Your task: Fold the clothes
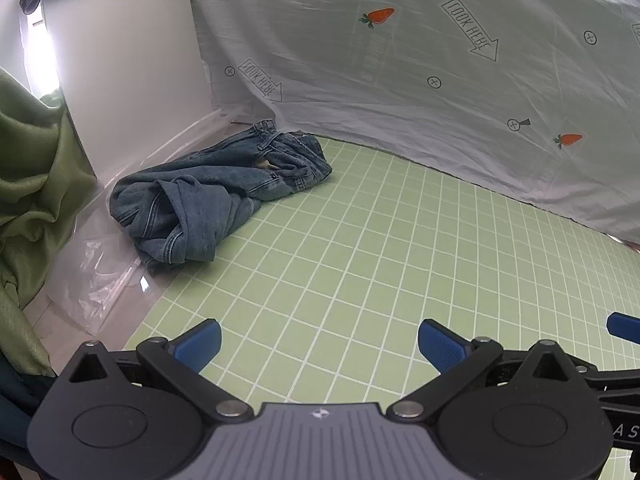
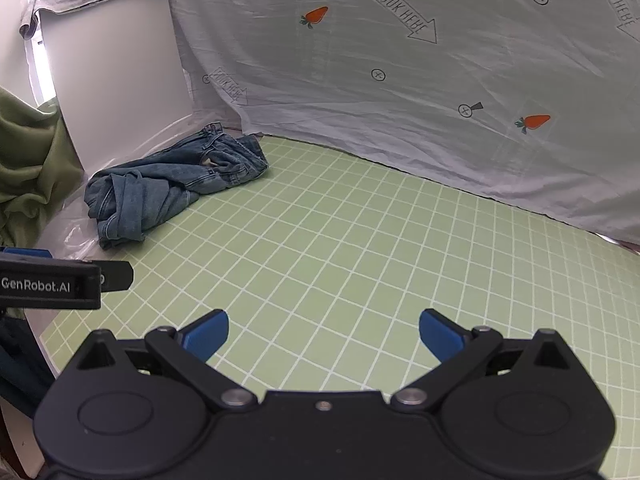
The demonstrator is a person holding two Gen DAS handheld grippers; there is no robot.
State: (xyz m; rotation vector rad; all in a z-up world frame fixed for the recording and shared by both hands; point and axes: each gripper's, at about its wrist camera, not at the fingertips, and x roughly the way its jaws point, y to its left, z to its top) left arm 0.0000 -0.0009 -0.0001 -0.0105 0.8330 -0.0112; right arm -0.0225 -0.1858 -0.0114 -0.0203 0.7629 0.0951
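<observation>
A crumpled pair of blue jeans [image 1: 216, 192] lies in a heap at the far left edge of the green grid mat [image 1: 360, 260]; it also shows in the right wrist view [image 2: 168, 184]. My left gripper [image 1: 318, 342] is open and empty, low over the near part of the mat, well short of the jeans. My right gripper [image 2: 324, 332] is open and empty, beside the left one, also over the near mat [image 2: 360, 260]. The left gripper's body [image 2: 52, 282] shows at the left of the right wrist view.
A white sheet [image 1: 440, 80] printed with carrots and arrows hangs behind the mat. A white box [image 1: 120, 80] with grey cloth on top stands at the back left. Green cloth [image 1: 32, 168] is bunched at the left. Clear plastic [image 1: 96, 272] lies beside the jeans.
</observation>
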